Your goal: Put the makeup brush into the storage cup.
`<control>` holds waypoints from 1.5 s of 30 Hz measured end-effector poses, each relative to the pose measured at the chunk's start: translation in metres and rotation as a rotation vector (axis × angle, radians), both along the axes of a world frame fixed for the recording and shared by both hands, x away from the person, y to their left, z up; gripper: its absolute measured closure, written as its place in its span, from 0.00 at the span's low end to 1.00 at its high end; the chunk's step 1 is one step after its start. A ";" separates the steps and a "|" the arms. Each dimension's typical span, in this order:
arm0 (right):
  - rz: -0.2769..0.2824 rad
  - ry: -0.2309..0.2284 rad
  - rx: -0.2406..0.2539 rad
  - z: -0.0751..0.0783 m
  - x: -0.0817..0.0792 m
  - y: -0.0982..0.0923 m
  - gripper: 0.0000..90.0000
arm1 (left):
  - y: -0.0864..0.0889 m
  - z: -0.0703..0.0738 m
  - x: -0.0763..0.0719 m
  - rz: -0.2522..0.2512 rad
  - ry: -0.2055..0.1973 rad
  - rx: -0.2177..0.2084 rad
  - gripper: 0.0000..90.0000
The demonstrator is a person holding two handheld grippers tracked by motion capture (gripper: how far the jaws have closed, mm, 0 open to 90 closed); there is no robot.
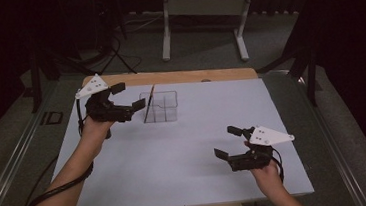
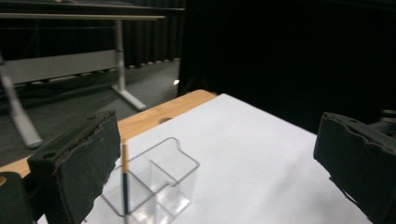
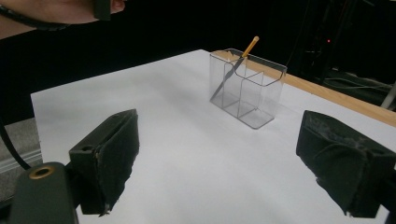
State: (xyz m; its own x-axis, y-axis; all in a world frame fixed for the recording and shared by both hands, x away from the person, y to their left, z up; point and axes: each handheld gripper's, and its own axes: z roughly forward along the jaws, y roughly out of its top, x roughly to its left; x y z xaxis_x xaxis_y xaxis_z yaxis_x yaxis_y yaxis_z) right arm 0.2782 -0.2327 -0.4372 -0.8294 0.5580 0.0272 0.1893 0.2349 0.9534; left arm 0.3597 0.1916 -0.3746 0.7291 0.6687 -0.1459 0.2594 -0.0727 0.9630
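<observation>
A pencil [image 1: 149,104] leans tilted in a left-hand compartment of a clear plastic holder [image 1: 165,106], which stands toward the far side of the white table [image 1: 175,154]. The left gripper [image 1: 129,98] hangs just beside the holder's left side, jaws spread wide and holding nothing. The right gripper [image 1: 228,141] sits well apart near the table's front right, jaws wide and empty too.
</observation>
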 end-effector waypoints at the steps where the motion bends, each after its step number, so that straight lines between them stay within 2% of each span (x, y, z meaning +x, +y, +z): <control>1: -0.002 -0.002 0.000 0.000 0.000 0.000 0.15 | 0.000 0.000 -0.002 0.003 -0.003 0.009 0.02; 9: 0.004 0.001 0.014 0.001 -0.001 0.000 0.15 | 0.001 -0.009 -0.017 -0.017 0.011 0.029 0.02; 14: 0.000 -0.001 0.009 0.001 -0.001 -0.001 0.15 | 0.003 -0.015 -0.027 -0.030 0.014 0.013 0.02; 18: -0.001 -0.003 0.009 0.002 -0.001 -0.001 0.15 | 0.004 -0.019 -0.034 -0.033 0.012 0.025 0.02; 32: -0.003 -0.006 0.004 0.002 -0.001 -0.001 0.15 | 0.003 -0.027 -0.056 -0.069 0.006 0.003 0.02; 38: -0.001 -0.006 0.004 0.002 -0.002 -0.001 0.15 | -0.001 -0.031 -0.066 -0.091 0.002 0.008 0.02; 45: -0.001 -0.009 0.002 0.002 -0.002 -0.001 0.15 | -0.003 -0.035 -0.077 -0.103 0.002 -0.013 0.02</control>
